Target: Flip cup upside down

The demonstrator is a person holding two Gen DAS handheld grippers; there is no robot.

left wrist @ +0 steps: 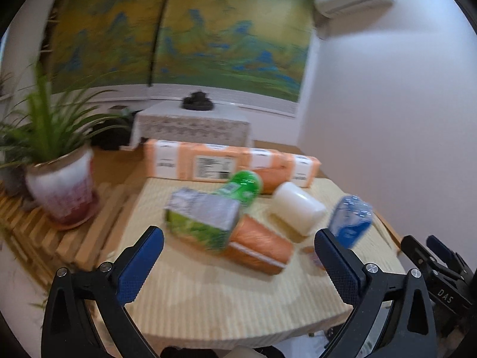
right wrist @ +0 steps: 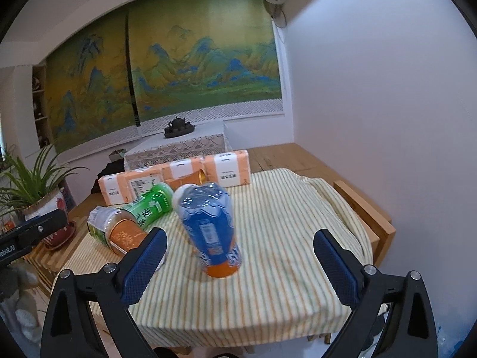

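Observation:
A white cup [left wrist: 298, 208] lies on its side on the striped cloth [left wrist: 223, 298]; in the right wrist view only a sliver of the white cup [right wrist: 181, 193] shows behind a blue-labelled bottle [right wrist: 210, 226]. That bottle stands on its orange end, and in the left wrist view the blue bottle [left wrist: 351, 220] is to the right of the cup. My left gripper [left wrist: 238, 234] is open, short of the cup and above an orange pack [left wrist: 259, 244]. My right gripper [right wrist: 240, 235] is open, its fingers straddling the bottle from the near side without touching it.
A green bottle [left wrist: 243, 186] and a green and silver packet [left wrist: 202, 217] lie left of the cup. Orange tissue packs [right wrist: 176, 176] line the back. A potted plant [left wrist: 62, 191] stands on wooden slats at the left. The cloth's right half [right wrist: 298, 223] is bare. The left wrist view is blurred.

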